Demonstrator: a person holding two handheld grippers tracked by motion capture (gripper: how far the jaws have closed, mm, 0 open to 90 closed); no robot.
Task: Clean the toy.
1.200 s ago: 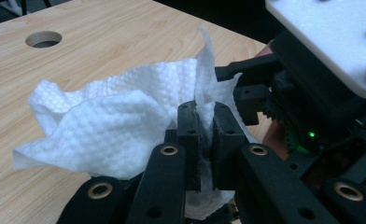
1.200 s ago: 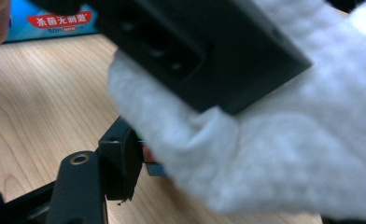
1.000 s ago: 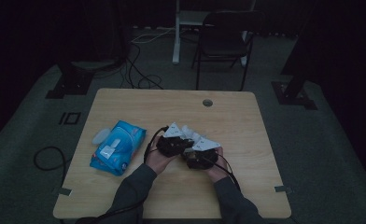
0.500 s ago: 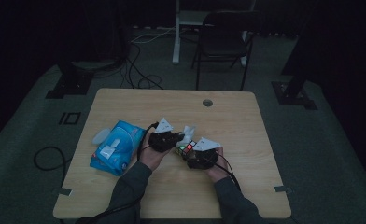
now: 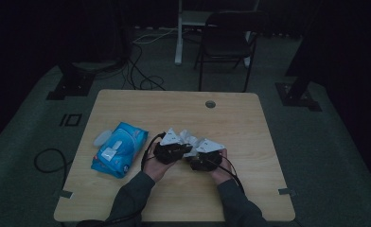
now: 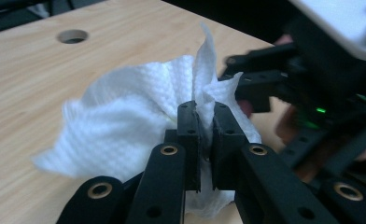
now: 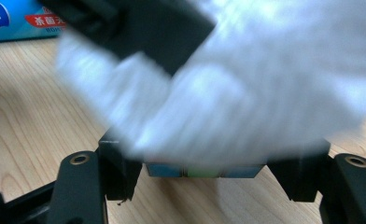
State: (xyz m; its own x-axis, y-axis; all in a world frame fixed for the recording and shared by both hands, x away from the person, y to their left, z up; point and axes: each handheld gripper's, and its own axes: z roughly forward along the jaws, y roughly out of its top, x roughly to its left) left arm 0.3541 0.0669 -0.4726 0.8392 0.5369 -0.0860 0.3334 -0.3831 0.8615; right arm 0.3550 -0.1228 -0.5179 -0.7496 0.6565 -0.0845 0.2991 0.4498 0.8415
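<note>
While shut on white tissue (image 6: pixel 139 112) and cube (image 7: pixel 204 171), both grippers' jaws beside blue wipes pack (image 5: pixel 119 149).

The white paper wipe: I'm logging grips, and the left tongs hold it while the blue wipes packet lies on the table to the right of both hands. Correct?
Not quite. The left tongs do pinch the white paper wipe, but the high view shows the blue wipes packet lying left of both hands.

The blue wipes pack (image 7: pixel 17 21) reads "anda".
</note>
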